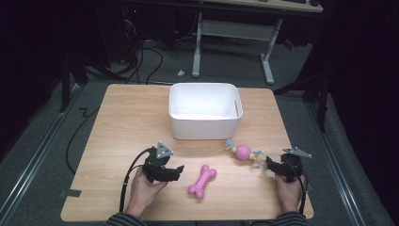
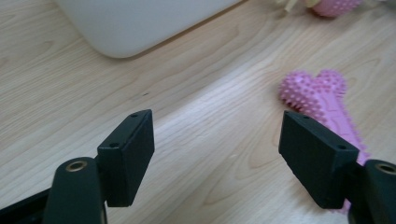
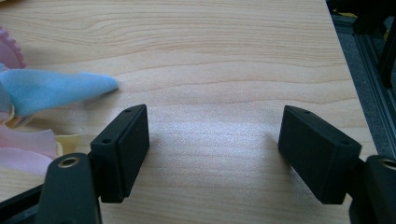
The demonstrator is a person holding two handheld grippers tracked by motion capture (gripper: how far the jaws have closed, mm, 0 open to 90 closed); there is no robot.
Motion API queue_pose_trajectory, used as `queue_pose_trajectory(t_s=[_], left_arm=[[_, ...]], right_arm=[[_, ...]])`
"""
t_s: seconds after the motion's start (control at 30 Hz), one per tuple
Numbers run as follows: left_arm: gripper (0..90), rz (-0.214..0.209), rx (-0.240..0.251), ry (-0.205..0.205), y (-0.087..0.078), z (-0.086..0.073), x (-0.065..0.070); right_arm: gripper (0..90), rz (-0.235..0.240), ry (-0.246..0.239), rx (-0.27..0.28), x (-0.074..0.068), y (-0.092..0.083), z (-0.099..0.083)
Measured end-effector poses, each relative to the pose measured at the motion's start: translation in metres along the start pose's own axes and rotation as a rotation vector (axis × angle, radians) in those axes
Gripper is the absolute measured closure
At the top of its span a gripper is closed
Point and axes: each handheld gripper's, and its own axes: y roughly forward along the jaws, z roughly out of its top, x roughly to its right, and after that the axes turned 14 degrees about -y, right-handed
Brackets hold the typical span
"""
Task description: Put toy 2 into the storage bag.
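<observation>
The pink bone toy (image 1: 202, 181) lies flat on the desk (image 1: 122, 127) near its front edge, between the two hands and just beside the left claw (image 1: 180, 170). It is a rubbery, dog-bone shape with rounded knobs at each end, and in the left claw view its surface (image 2: 322, 100) is covered in small nubs. The left claw points toward it with its flat black jaws standing wide apart, bare wood between them and one jaw overlapping the bone's near end; whether that jaw touches it I cannot tell. The left hand (image 1: 143, 188) grips the claw's body from behind. Farther right lies a ball toy (image 1: 243, 152), a nubbed pink ball with soft cloth strips in blue, pink and yellow at both ends; a blue strip (image 3: 51, 88) shows limp and felt-like in the right claw view. The right claw (image 1: 269, 162) sits just beside that toy's near end, jaws wide with nothing between them, held by the right hand (image 1: 288, 190). Behind both toys stands a white plastic bin (image 1: 205, 112), rectangular with rounded corners. The desk is pale wood with a clear grain. Around it the room is dark, with grey floor, cables and the legs of another white table behind.
</observation>
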Motion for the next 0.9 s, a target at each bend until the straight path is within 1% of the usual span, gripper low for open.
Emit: queue_pose_trajectory(t_s=[0.03, 0.07, 0.1, 0.13, 0.23, 0.3, 0.33, 0.37, 0.43, 0.5, 0.53, 0.57, 0.6, 0.63, 0.67, 0.77, 0.83, 0.9], left_arm=[[29.0, -0.014, -0.007, 0.012, 0.003, 0.001, 0.007], [29.3, -0.014, -0.007, 0.012, 0.003, 0.001, 0.007], [29.8, -0.017, -0.010, 0.019, 0.004, 0.001, 0.010], [30.1, -0.024, -0.019, 0.036, 0.008, 0.002, 0.017], [30.5, -0.037, -0.042, 0.059, 0.013, 0.003, 0.026], [30.6, -0.041, -0.047, 0.060, 0.015, 0.003, 0.028], [30.7, -0.051, -0.063, 0.065, 0.018, 0.003, 0.033], [30.9, -0.051, -0.063, 0.065, 0.018, 0.003, 0.033], [31.2, -0.065, -0.086, 0.065, 0.023, 0.002, 0.038], [31.7, -0.066, -0.093, 0.069, 0.024, 0.002, 0.039], [32.4, -0.074, -0.105, 0.071, 0.027, 0.002, 0.043], [32.5, -0.074, -0.105, 0.071, 0.027, 0.002, 0.043], [32.6, -0.080, -0.120, 0.076, 0.030, 0.001, 0.046], [32.6, -0.080, -0.120, 0.076, 0.030, 0.001, 0.046], [32.5, -0.083, -0.133, 0.084, 0.032, 0.001, 0.049], [32.2, -0.092, -0.140, 0.083, 0.037, 0.000, 0.053], [32.2, -0.091, -0.144, 0.085, 0.038, -0.001, 0.054], [32.3, -0.088, -0.162, 0.088, 0.043, -0.001, 0.058]], right_arm=[[24.9, 0.001, 0.000, -0.001, 0.000, 0.000, 0.000], [24.9, 0.001, 0.000, -0.001, 0.000, 0.000, 0.000], [25.0, 0.001, 0.000, -0.001, 0.000, 0.000, 0.000], [24.9, 0.001, 0.000, -0.001, 0.000, 0.000, 0.000], [25.0, 0.000, 0.000, 0.000, 0.000, 0.000, 0.000], [24.9, 0.000, 0.000, 0.000, 0.000, 0.000, 0.000], [24.9, 0.001, 0.000, -0.001, 0.000, 0.000, 0.000], [25.0, 0.001, 0.000, -0.001, 0.000, 0.000, 0.000], [24.9, 0.001, 0.000, -0.001, 0.000, 0.000, 0.000], [24.9, 0.000, 0.000, 0.000, 0.000, 0.000, 0.000], [24.9, 0.001, 0.000, -0.001, 0.000, 0.000, 0.000], [24.9, 0.001, 0.000, -0.001, 0.000, 0.000, 0.000], [24.9, 0.001, 0.000, -0.001, 0.000, 0.000, 0.000], [24.9, 0.001, 0.000, -0.001, 0.000, 0.000, 0.000], [24.9, 0.001, 0.000, -0.001, 0.000, 0.000, 0.000], [24.9, 0.001, 0.000, -0.001, 0.000, 0.000, 0.000], [24.9, 0.001, 0.000, -0.001, 0.000, 0.000, 0.000], [25.0, 0.000, 0.000, 0.000, 0.000, 0.000, 0.000]])
